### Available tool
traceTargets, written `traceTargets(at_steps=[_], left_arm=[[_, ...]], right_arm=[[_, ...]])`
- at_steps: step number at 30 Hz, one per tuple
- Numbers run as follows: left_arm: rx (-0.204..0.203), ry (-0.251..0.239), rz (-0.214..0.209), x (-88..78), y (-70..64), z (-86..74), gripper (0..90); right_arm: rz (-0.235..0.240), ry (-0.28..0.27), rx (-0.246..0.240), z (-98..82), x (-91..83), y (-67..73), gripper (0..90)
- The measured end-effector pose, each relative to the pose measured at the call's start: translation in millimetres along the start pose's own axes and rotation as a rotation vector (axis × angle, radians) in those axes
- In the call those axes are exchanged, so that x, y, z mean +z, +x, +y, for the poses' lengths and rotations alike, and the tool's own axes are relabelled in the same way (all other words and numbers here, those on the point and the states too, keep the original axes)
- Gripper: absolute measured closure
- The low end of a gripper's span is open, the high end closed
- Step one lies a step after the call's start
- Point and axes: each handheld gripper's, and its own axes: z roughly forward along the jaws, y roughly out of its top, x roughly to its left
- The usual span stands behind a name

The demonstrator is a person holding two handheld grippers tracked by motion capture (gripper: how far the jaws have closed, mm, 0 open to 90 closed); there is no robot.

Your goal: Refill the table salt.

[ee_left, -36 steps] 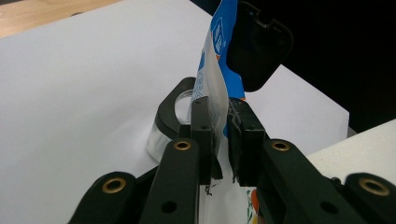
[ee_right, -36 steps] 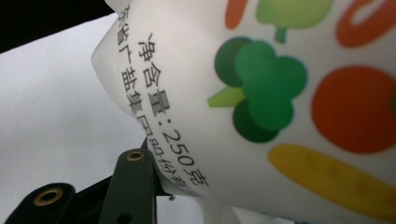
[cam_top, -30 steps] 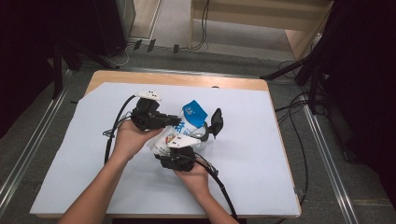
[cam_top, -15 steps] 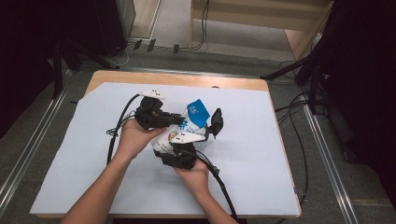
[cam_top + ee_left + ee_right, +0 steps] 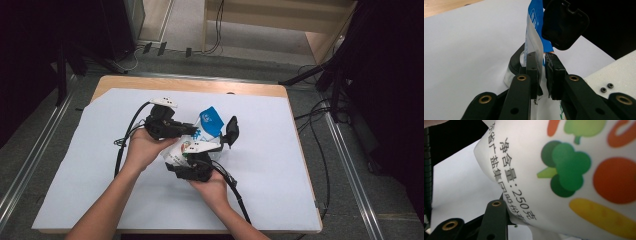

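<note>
A white pouch (image 5: 186, 146) with a blue top (image 5: 211, 120) and printed vegetables (image 5: 574, 170) is held just above the table between both hands. My left gripper (image 5: 543, 72) points at the pouch's upper edge (image 5: 534, 42). Its jaws have just been opening a little and stand a narrow gap apart, with the thin edge lying against one pad (image 5: 532, 67). My right gripper (image 5: 212, 146) comes from below and is shut on the pouch's body. One black jaw shows beside the pouch on its right, and the other is hidden behind it.
A white sheet (image 5: 280, 165) covers the wooden table (image 5: 240, 89). Black cables (image 5: 127, 135) trail from both grippers across the sheet. Metal rails (image 5: 345, 165) run along the table's sides, and more cables lie on the floor at the right.
</note>
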Motion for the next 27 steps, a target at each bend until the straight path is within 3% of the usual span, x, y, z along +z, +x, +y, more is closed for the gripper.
traceTargets(at_steps=[11,16,21,27], left_arm=[[-0.024,-0.024,0.012,3.0,-1.3,0.7,86.7],[-0.021,-0.022,0.009,3.0,-0.5,0.6,86.2],[-0.026,-0.016,-0.020,1.4,1.1,0.4,83.9],[-0.028,0.003,-0.015,0.8,2.2,1.5,84.5]], right_arm=[[0.035,-0.014,0.020,1.3,-3.5,-0.8,52.6],[0.025,-0.017,0.023,1.2,-4.2,0.0,53.8],[0.042,-0.029,0.037,2.1,-3.9,1.2,55.4],[0.063,-0.028,0.040,2.9,-3.7,2.6,54.6]])
